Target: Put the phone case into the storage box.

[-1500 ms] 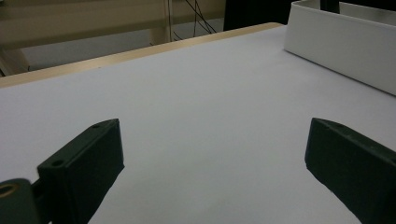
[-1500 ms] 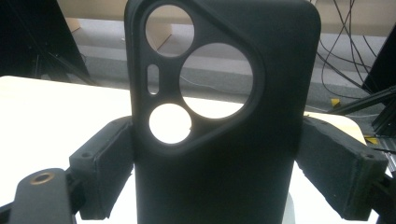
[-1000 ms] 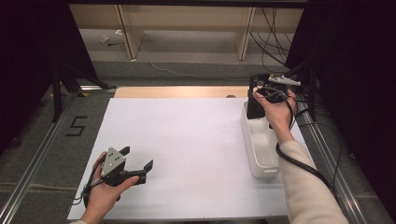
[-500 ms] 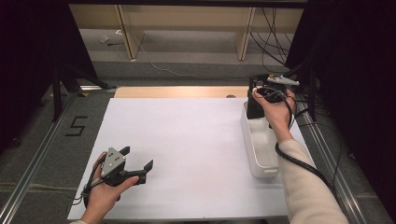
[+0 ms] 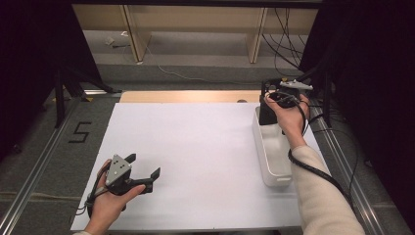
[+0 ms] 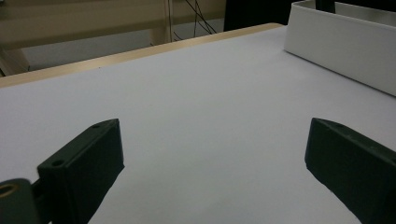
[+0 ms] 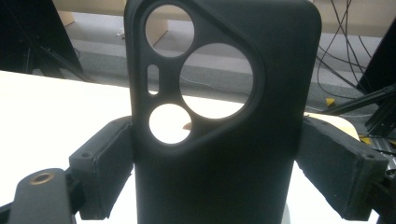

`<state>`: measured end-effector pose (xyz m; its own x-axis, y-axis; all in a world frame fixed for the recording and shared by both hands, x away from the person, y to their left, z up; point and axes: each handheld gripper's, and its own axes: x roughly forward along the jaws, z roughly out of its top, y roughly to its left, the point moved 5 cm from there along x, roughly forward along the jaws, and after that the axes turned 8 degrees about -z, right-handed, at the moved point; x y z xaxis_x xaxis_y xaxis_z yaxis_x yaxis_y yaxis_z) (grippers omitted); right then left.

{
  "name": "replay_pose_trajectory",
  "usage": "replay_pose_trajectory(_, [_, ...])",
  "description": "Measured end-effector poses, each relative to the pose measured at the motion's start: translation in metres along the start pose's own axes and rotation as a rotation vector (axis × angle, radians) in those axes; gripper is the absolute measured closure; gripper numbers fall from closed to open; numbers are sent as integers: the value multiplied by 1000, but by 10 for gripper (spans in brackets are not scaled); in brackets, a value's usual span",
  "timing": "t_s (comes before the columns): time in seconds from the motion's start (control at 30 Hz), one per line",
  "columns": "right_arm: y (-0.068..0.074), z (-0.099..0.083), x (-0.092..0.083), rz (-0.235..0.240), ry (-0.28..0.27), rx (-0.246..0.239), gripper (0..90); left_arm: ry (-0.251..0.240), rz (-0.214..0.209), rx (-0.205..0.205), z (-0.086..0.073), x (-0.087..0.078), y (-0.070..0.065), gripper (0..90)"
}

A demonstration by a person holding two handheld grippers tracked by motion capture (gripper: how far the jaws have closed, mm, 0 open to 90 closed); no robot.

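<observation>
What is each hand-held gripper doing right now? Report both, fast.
Left hand-held gripper: open, holding nothing, low over the white table.
Right hand-held gripper: shut on the black phone case, at the white bin.

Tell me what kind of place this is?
Likely a lab data-collection bench: a white table sheet inside metal rails, loose cables on the floor behind, and a hand-held gripper in use.

phone case [image 7: 224, 116] bottom cut off by frame edge, white bin [image 5: 274, 156] far end hidden behind it
</observation>
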<state>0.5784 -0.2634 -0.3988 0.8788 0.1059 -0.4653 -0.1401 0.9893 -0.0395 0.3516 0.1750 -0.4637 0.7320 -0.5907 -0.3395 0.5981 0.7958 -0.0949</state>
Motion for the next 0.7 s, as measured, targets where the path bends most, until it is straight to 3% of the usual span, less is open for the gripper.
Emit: replay_pose_trajectory(0.7, [2,-4,11,-12,13,-13,155,-2,-3,4,0,0,0,40])
